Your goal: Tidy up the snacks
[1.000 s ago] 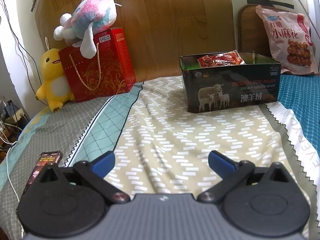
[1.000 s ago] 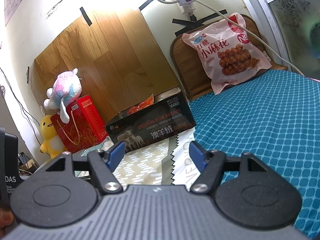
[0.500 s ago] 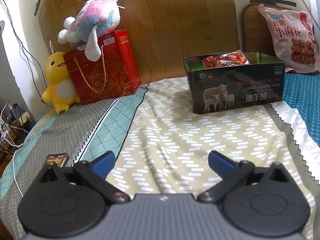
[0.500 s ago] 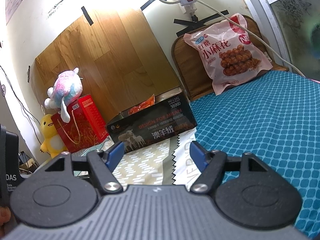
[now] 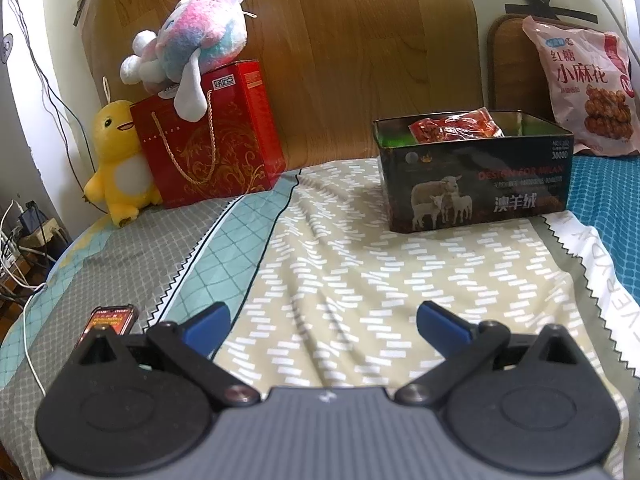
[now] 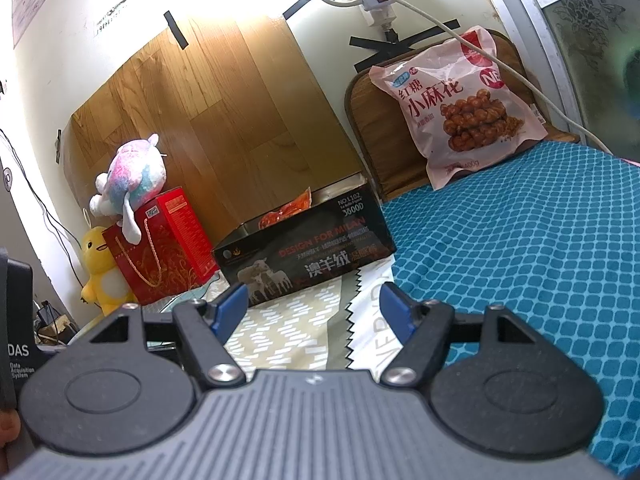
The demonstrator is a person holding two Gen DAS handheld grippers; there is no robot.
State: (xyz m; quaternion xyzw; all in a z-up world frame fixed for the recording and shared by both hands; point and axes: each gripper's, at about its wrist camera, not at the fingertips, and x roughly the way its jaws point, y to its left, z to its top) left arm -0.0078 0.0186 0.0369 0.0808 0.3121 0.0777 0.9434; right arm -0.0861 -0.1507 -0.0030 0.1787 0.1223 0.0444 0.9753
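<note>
Two hand-held grippers are hovering low over a bed (image 5: 360, 264), each seen from its own camera. The left hand-held gripper (image 5: 322, 322) is standing wide, its blue fingertips (image 5: 208, 320) far apart with nothing between them, above a beige sheet patterned with white dashes. The right hand-held gripper (image 6: 312, 308) is also standing wide and holding nothing, over the seam where the beige sheet is meeting a teal blanket (image 6: 520, 248).

Further up the bed, a dark open tin box (image 5: 476, 184) printed with sheep is sitting on the beige sheet, well apart from both grippers. A red snack packet (image 5: 456, 126) is lying inside it, poking above the rim. A large pink snack bag (image 5: 584, 88) with a picture of brown twisted pastries is leaning upright against a small wooden headboard (image 5: 510, 64), behind and to the right of the box, at the far end of the teal blanket.

To the left of the box, a red gift bag (image 5: 212, 144) with a gold cord handle is standing against a wood-grain panel (image 5: 340, 40). A pink and blue plush toy (image 5: 192, 52) is resting on top of it, and a yellow plush duck (image 5: 116, 160) is sitting just beside it. A phone (image 5: 110, 320) is lying on the sheet close to the left gripper's left finger.
</note>
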